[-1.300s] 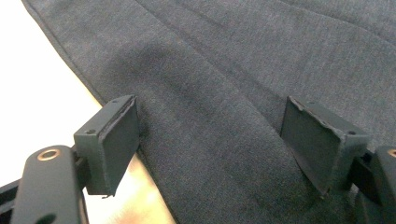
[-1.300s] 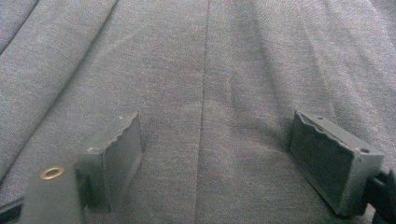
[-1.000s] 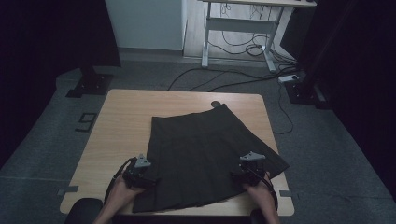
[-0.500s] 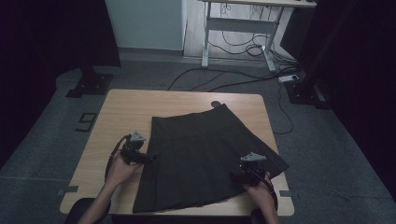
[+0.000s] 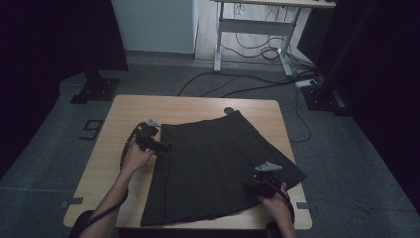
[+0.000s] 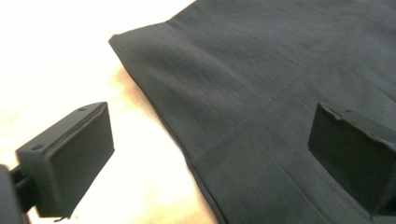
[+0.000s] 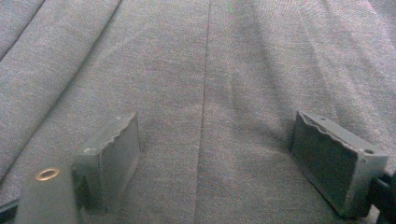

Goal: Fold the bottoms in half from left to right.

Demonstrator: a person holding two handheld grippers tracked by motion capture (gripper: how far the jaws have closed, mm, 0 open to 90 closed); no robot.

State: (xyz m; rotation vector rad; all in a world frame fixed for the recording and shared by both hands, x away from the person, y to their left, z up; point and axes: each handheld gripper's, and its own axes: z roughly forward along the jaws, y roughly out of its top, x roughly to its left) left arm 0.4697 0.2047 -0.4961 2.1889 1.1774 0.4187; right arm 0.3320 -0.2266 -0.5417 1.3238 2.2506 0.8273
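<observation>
A: Taking the skirt (image 5: 218, 168) as the marker, what sits nearest the person?

B: The right gripper (image 5: 256, 187), over the skirt's near right part beside the hem. Its jaws stand wide with pleated cloth lying flat under them, and nothing is pinched.

A: And the skirt itself?

B: It is a dark pleated skirt spread flat on the wooden table (image 5: 124, 114), covering the middle and right of the top. Its hem is toward the person, and its right corner hangs past the table edge.

A: What about the other hand?

B: The left gripper (image 5: 163, 146) is farther up, at the skirt's left edge near the waistband. Its jaws have just been opening and now gape wide, one over bare wood, the other over cloth, gripping nothing.

A: Beyond the skirt?

B: Cables (image 5: 237, 87) trail on the floor, and a desk frame (image 5: 247, 25) stands behind them.
</observation>
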